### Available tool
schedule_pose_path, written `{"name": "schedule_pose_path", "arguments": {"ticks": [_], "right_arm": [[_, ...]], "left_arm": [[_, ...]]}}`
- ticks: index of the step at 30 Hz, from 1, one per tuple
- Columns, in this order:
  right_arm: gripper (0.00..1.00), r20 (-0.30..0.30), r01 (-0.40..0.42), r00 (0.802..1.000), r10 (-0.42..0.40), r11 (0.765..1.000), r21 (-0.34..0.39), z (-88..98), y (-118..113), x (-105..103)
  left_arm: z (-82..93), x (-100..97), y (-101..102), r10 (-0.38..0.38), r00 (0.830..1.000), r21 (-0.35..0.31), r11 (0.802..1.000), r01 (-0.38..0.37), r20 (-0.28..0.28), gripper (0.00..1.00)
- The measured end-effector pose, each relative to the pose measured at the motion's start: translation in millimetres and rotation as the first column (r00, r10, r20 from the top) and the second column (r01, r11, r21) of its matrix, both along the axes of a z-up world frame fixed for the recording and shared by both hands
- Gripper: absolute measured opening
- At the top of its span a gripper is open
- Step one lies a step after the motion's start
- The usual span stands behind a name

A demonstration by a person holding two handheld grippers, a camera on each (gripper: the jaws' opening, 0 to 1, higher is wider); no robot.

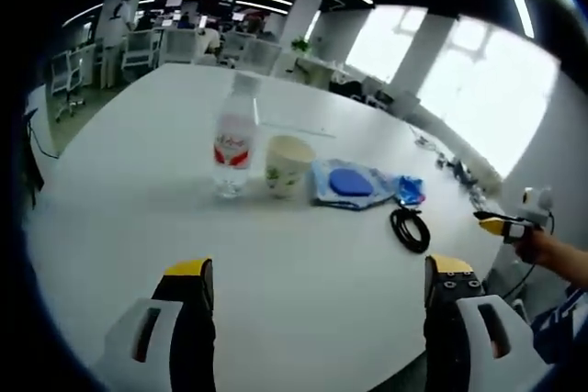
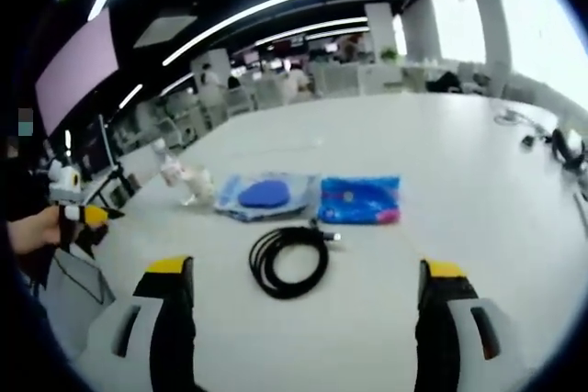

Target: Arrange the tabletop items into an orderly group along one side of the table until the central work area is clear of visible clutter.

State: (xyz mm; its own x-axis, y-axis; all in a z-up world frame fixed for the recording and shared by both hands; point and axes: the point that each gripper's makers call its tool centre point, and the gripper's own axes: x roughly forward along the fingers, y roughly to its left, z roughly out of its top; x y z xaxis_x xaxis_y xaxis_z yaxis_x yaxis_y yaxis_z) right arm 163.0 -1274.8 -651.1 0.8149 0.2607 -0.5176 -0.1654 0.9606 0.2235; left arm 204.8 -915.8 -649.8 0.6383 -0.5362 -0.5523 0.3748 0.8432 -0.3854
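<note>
A big white desk [image 1: 303,282] holds a small row of things. In the left gripper view, a paper cup [image 1: 288,165] stands near the middle of the desk. A water bottle [image 1: 234,146] with a red label stands upright just beside the cup, on one side. On the other side of the cup lies a clear bag with a blue pad inside [image 1: 346,184], and a small blue packet [image 1: 410,190] lies past that. A coiled black cable [image 1: 410,229] lies near the blue packet, a bit closer to the desk edge. The left claw [image 1: 317,284] is wide open and holds nothing, with bare desk between its two yellow-tipped jaws. The right claw [image 1: 496,224] peeks in from the side, well apart from the cup, held by a hand [image 1: 551,250]. In the right gripper view, the right claw [image 2: 303,284] is wide open too and holds nothing. The black cable [image 2: 288,259] lies on the desk [image 2: 459,190] just ahead of it. Behind the cable lie the bag with the blue pad [image 2: 264,196] and the blue packet [image 2: 359,199], side by side. The left claw [image 2: 87,215] shows at the side.
</note>
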Motion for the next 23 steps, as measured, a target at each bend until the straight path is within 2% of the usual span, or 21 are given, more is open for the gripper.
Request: {"name": "schedule_pose_path", "arguments": {"ticks": [3,7,11,15,23], "right_arm": [[1.00,-0.002,0.014,1.000,-0.014,1.000,0.008,2.4,0.4,-5.4],[1.00,-0.006,0.020,1.000,-0.020,1.000,-0.001,3.4,0.5,-12.9],[1.00,-0.023,0.030,0.999,-0.030,1.000,-0.003,0.4,-3.7,-18.7],[1.00,-0.032,0.025,0.999,-0.026,1.000,-0.009,-0.9,-5.6,-20.7],[1.00,-0.039,0.019,0.999,-0.019,1.000,-0.010,-1.1,-9.2,-21.2]], "left_arm": [[1.5,-0.8,4.4,0.001,1.000,0.001,1.000,-0.001,-0.013,0.94],[8.0,-1.4,4.9,-0.012,1.000,0.010,1.000,0.012,0.005,0.96],[3.2,-6.3,1.7,-0.069,0.998,0.063,0.996,0.068,0.002,0.99],[0.8,-7.5,1.5,-0.064,0.998,0.045,0.997,0.064,-0.008,0.99],[-4.4,-11.6,2.6,-0.073,0.997,0.059,0.996,0.074,-0.031,0.99]]}}
